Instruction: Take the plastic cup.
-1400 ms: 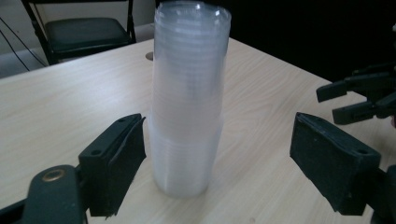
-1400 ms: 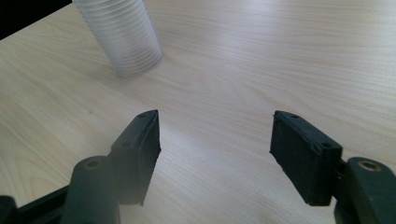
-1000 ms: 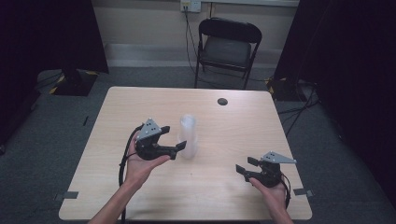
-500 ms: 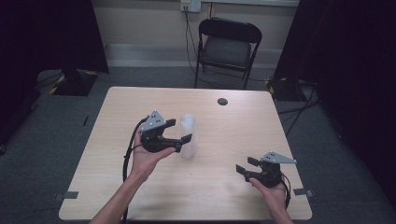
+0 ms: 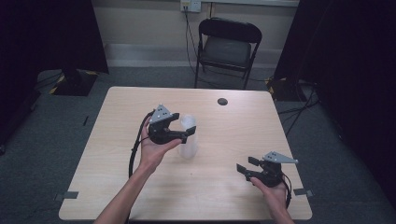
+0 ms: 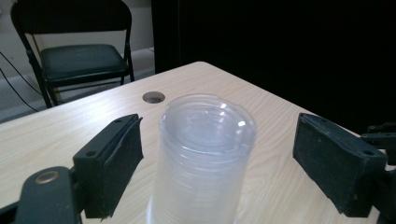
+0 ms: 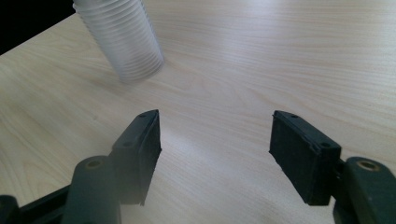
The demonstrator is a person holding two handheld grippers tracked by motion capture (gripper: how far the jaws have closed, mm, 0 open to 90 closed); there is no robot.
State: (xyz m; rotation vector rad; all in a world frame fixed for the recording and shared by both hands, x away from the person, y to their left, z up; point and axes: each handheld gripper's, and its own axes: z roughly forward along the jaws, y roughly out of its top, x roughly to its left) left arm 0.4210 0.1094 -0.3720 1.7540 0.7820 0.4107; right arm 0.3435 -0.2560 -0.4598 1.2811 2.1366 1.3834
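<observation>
Left gripper view, ribbed clear cup stack [image 6: 201,158], seemingly plastic

text: none legible | labels: none | brands: none | numbers: none | signs: none

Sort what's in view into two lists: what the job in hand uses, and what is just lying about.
In use:
- stack of clear plastic cups, upside down on the table
- left gripper, jaws open either side of the stack's top
- right gripper, open, low over the table, apart from the stack

Lying about:
- folding chair behind the table
- round hole in the tabletop
</observation>
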